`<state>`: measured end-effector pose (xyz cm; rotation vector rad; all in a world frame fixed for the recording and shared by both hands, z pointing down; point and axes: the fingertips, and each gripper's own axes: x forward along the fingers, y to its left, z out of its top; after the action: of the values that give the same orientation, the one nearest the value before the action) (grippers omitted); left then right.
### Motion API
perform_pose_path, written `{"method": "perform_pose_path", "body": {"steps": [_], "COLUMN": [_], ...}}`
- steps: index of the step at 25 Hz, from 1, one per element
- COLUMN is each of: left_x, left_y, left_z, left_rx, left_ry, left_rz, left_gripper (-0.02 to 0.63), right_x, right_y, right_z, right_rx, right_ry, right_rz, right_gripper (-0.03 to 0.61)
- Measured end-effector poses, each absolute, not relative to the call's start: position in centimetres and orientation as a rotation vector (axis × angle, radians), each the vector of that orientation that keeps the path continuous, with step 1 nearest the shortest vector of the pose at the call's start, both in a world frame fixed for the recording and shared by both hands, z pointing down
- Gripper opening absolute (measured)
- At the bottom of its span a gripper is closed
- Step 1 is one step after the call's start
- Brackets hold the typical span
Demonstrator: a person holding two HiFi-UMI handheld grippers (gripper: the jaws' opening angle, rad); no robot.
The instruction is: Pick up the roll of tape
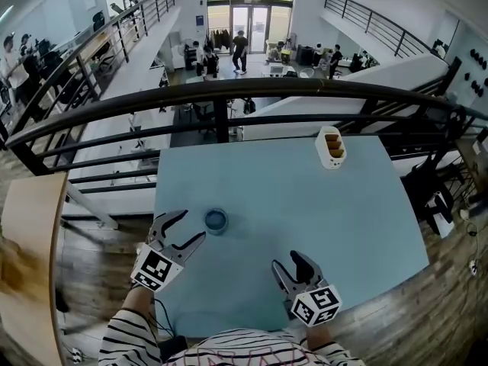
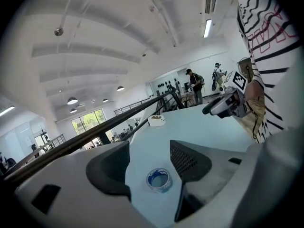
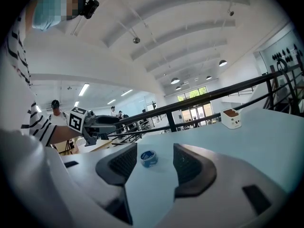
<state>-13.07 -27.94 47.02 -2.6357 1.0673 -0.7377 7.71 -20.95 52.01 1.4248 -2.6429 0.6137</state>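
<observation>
Roll of tape (image 1: 216, 220) lies flat on the table (image 1: 305, 227), just right of the left gripper (image 1: 185, 228); both grippers released, right gripper (image 1: 290, 264) nearer

Left gripper (image 2: 149, 150) has its jaws wide apart, roll of tape (image 2: 159, 180) lying flat on the blue table (image 2: 199, 127) in the gap. Right gripper (image 2: 213, 109) hovers further back

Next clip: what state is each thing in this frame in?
roll of tape: flat on the table, hole up, not gripped.
left gripper: open, empty, aimed at the tape.
right gripper: open, empty, farther from the tape.
white container: upright, brown contents inside.
</observation>
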Motion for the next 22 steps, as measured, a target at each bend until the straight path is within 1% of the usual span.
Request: {"method": "perform_pose_path", "body": {"steps": [11, 22], "left_x": [-10.4, -8.9], "left_y": [-32.3, -32.2], "left_z": [52.5, 60.8], "left_rx": [-2.707, -2.72], "left_ry": [0.94, 0.716], "left_rz": [-0.877, -1.185], "left_gripper": [0.245, 0.245], "right_x": [9.2, 8.1], "right_y": [-22.8, -25.0], "right_z": [53.8, 55.5], "right_rx": [1.436, 1.359], "right_ry": [-2.591, -2.579], "right_rz": [0.679, 0.736], "right_gripper": [0.232, 0.232]}}
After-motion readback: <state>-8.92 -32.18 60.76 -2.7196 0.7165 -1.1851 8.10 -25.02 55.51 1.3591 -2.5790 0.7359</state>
